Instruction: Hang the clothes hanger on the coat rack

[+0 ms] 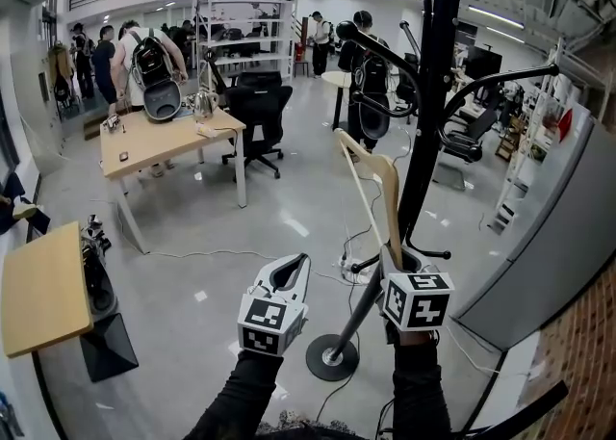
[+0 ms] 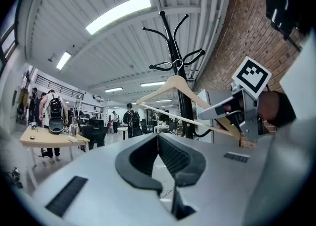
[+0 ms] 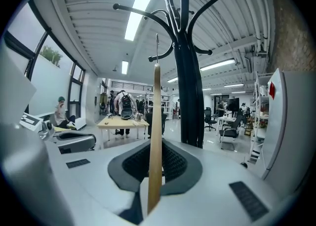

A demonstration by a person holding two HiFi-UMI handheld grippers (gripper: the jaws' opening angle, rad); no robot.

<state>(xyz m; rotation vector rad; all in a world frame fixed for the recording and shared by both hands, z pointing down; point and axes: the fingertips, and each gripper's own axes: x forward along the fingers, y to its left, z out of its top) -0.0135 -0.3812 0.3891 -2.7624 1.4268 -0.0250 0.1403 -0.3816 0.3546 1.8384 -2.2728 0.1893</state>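
Note:
The black coat rack (image 1: 423, 130) rises just right of centre in the head view, its curved arms spreading at the top. A pale wooden clothes hanger (image 1: 371, 188) stands upright against the pole, and my right gripper (image 1: 395, 265) is shut on its lower end. In the right gripper view the hanger (image 3: 155, 136) shows edge-on between the jaws, its metal hook close to the arms of the rack (image 3: 185, 71). My left gripper (image 1: 301, 260) is shut on nothing, lower and to the left; its view shows the hanger (image 2: 173, 84).
The rack's round base (image 1: 332, 358) sits on the floor with cables around it. A grey cabinet (image 1: 549, 245) stands to the right. A wooden table (image 1: 159, 140) and a black office chair (image 1: 258, 106) lie farther back, with people beyond. A small desk (image 1: 43, 284) is at the left.

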